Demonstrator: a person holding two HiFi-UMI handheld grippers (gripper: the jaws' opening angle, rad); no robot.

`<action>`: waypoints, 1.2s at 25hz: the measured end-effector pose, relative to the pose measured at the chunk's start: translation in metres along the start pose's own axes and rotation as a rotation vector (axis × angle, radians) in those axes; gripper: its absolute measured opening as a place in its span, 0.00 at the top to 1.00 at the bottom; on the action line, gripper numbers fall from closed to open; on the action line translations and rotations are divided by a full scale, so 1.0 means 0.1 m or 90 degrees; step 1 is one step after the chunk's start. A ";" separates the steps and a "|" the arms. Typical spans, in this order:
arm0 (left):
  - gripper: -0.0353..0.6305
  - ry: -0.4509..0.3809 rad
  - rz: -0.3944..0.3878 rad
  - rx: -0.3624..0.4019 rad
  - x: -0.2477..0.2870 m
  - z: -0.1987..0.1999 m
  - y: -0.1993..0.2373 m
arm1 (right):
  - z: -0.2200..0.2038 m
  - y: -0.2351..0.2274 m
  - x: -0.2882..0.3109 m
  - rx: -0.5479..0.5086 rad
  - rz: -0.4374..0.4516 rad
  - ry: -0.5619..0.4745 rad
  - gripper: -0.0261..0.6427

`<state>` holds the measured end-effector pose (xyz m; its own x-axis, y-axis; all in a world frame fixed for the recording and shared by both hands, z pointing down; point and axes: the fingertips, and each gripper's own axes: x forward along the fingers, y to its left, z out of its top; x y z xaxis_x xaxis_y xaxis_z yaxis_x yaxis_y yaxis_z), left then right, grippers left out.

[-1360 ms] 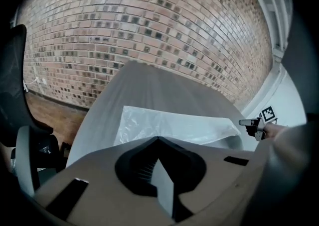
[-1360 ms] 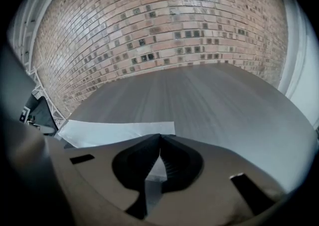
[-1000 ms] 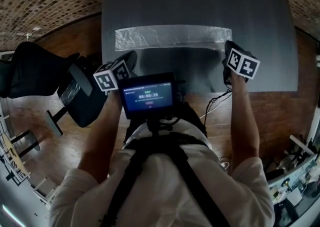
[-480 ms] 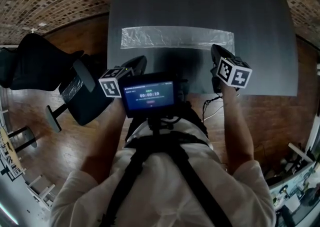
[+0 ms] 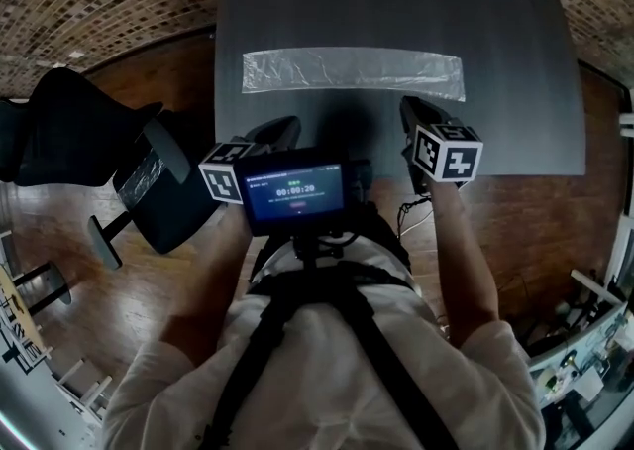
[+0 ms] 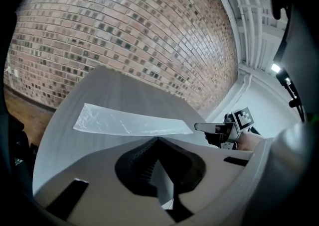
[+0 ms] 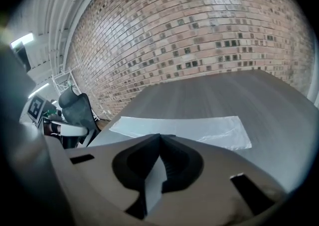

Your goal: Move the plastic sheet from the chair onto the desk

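The clear plastic sheet (image 5: 353, 71) lies flat as a long strip across the grey desk (image 5: 396, 2). In the head view my left gripper (image 5: 285, 125) hovers over the desk's near edge, below the sheet's left part, apart from it. My right gripper (image 5: 408, 105) hangs just short of the sheet's right end. Both are shut with nothing between the jaws. The left gripper view shows the sheet (image 6: 129, 122) beyond my shut left gripper (image 6: 158, 139), with the right gripper (image 6: 219, 130) off to the side. In the right gripper view the sheet (image 7: 184, 128) lies past my right gripper (image 7: 160, 135).
A black office chair (image 5: 89, 141) stands left of the desk on the wooden floor (image 5: 129, 270); it also shows as the chair (image 7: 75, 105) in the right gripper view. A small screen (image 5: 294, 190) is mounted on the person's chest. A brick wall (image 6: 124, 31) rises behind the desk.
Both grippers have drawn back from the sheet toward the person's body, the right one also shifting left. The sheet stays flat on the desk.
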<state>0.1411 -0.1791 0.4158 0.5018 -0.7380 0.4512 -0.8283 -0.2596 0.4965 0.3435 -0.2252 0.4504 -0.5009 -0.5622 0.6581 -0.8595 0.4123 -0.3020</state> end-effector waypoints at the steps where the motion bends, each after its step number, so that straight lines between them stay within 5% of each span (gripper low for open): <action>1: 0.95 0.002 -0.003 0.001 -0.03 -0.02 0.00 | -0.03 0.04 -0.01 0.004 -0.001 0.000 0.95; 16: 0.95 -0.014 -0.040 -0.012 -0.74 -0.22 0.13 | -0.31 0.86 -0.25 -0.021 -0.011 -0.016 0.95; 30: 0.95 0.005 -0.082 -0.018 -0.78 -0.33 0.12 | -0.47 1.10 -0.44 -0.008 -0.025 -0.025 0.87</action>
<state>0.1004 -0.1039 0.4105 0.6051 -0.6949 0.3886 -0.7502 -0.3341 0.5707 0.2759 -0.1215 0.4200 -0.4713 -0.6059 0.6410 -0.8771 0.3982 -0.2684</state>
